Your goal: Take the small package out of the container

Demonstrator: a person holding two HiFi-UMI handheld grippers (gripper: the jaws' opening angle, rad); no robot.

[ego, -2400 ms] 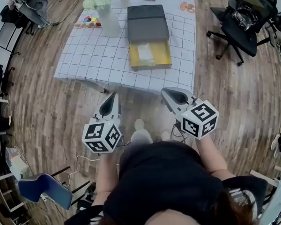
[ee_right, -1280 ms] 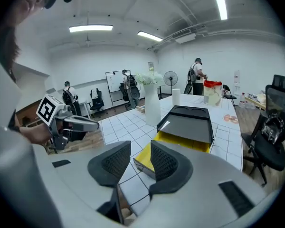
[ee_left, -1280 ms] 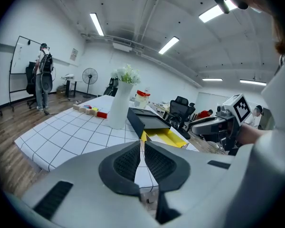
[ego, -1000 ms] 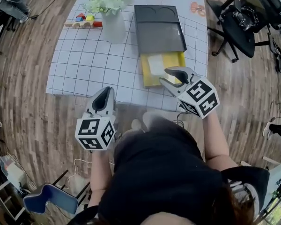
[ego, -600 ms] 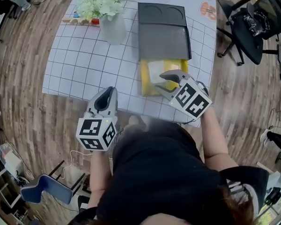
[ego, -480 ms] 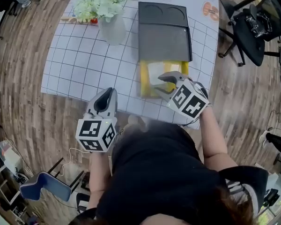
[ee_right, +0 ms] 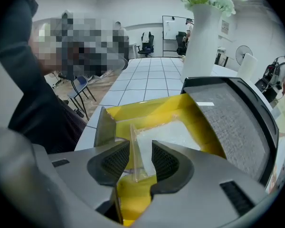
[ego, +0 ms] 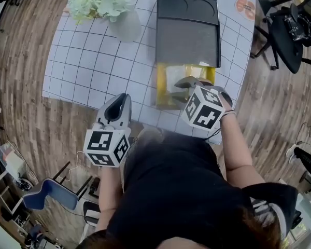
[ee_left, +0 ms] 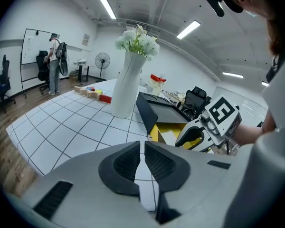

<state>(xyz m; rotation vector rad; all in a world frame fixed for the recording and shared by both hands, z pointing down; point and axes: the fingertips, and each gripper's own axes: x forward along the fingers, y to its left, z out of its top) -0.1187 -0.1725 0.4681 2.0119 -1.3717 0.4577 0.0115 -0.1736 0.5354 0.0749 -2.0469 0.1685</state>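
A grey box (ego: pixel 188 32) lies on the gridded table with its yellow drawer (ego: pixel 162 90) pulled out toward me. In the drawer lies a small clear package (ego: pixel 175 77) with white contents. My right gripper (ego: pixel 185 87) reaches into the drawer. In the right gripper view its jaws (ee_right: pixel 140 156) are opening, and the package's raised clear edge (ee_right: pixel 134 151) stands between the pads with a gap on each side. My left gripper (ego: pixel 122 97) hovers at the table's near edge, left of the drawer, shut and empty (ee_left: pixel 142 146).
A white vase of pale flowers (ego: pixel 125 27) stands left of the grey box. Office chairs (ego: pixel 293 30) stand on the wooden floor to the right. Coloured blocks (ee_left: pixel 92 93) sit at the far side of the table. A person (ee_left: pixel 53 63) stands far off by a whiteboard.
My right gripper has travelled forward from over the floor to the yellow drawer and now straddles the package's edge. The left gripper has stayed near the table's front edge.
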